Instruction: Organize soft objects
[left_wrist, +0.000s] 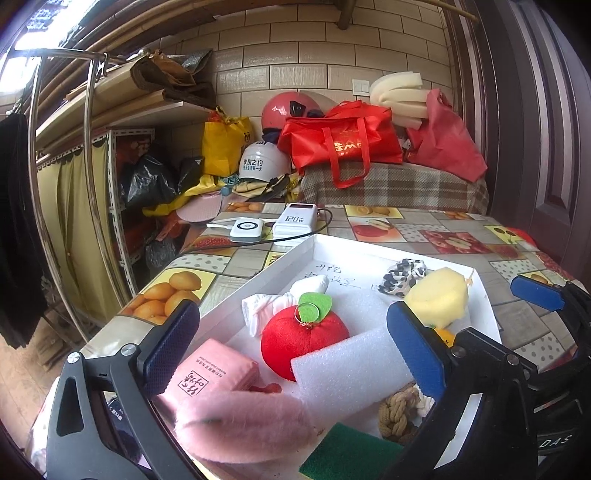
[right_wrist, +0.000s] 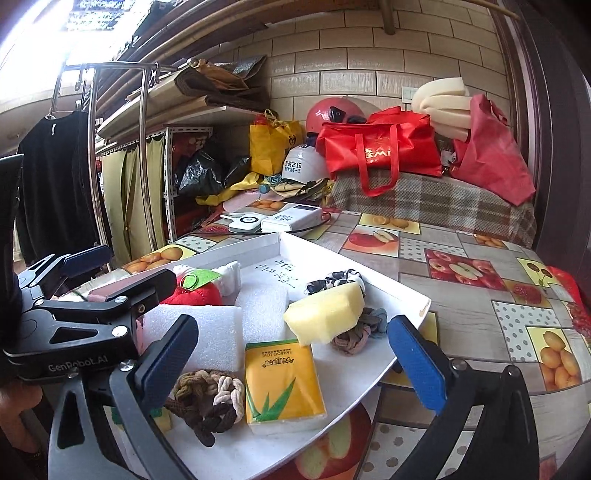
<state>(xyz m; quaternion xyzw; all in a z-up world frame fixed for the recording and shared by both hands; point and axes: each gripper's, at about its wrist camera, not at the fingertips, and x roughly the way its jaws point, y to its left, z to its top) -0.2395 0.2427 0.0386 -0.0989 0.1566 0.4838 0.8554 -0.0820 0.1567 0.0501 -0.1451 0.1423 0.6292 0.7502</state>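
Left wrist view: left gripper (left_wrist: 291, 354) hangs over the near end of the white tray (left_wrist: 484, 295), jaws spread wide, nothing pinched betw. them. Under it in the tray: red plush apple (left_wrist: 295, 343) w/ green felt leaf, white foam block (left_wrist: 351, 365) touching the apple's near side, pink tissue pack (left_wrist: 210, 373) by the left rim, fluffy pink piece (left_wrist: 240, 424) at the near edge, green scouring pad (left_wrist: 343, 454) beside it. White sock (left_wrist: 273, 306) lies just behind the apple. Yellow sponge (left_wrist: 439, 299) and black-and-white scrunchie (left_wrist: 402, 277) sit toward the tray's far right corner.

Right wrist view: right gripper (right_wrist: 291, 362) also wide open and empty, over the tray's near right part. Yellow tissue pack (right_wrist: 284, 384) lies betw. its fingers but untouched; brown braided hair ties (right_wrist: 207, 402) just left of it, another braided tie (right_wrist: 358, 328) half under the sponge.

Tray sits on the fruit-print table (right_wrist: 480, 295); two power banks (left_wrist: 273, 225) near the table's far left edge.
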